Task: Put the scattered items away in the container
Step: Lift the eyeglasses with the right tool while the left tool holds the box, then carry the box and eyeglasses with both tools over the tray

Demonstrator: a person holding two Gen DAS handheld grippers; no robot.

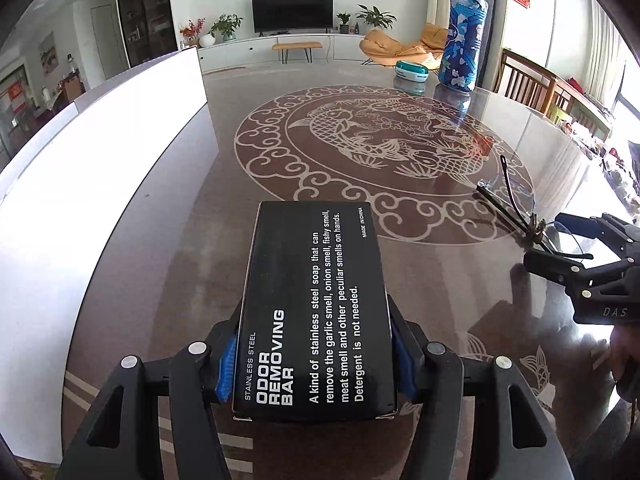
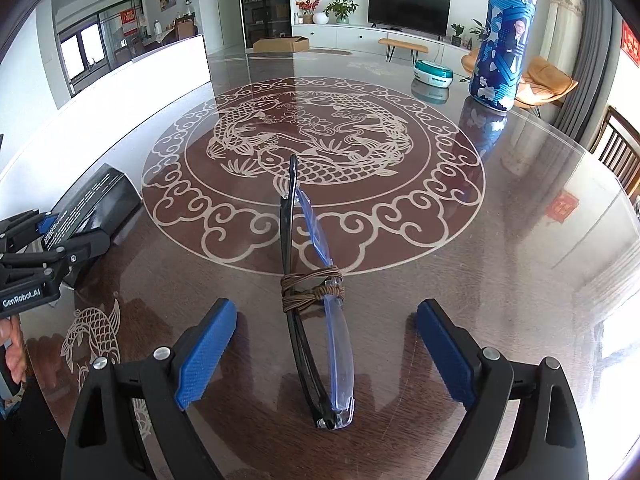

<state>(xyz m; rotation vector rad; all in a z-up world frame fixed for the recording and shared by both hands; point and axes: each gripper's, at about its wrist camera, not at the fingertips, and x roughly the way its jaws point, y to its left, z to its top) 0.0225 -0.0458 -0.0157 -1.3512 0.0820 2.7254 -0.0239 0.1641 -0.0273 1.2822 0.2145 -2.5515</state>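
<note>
Black "ODOR REMOVING BAR" box [image 1: 314, 312] clamped in left gripper [image 1: 316, 364] jaws, right gripper [image 2: 326, 354] jaws wide astride glasses [image 2: 316, 304]

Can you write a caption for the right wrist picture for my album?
Open right tongs straddle folded glasses tied with brown cord on the fish-patterned table.

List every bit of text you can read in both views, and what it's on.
Box, title: "STAINLESS STEEL ODOR REMOVING BAR"
Box, blurb: "A kind of stainless steel soap that can remove the garlic smell, onion smell, fishy smell, meat smell and other peculiar smells on hands. Detergent is not needed."
Box, corner: "MADE IN CHINA"
Left gripper: "GenRobot.AI"
Right gripper: "DAS", cut off
Bottle: unreadable
</note>
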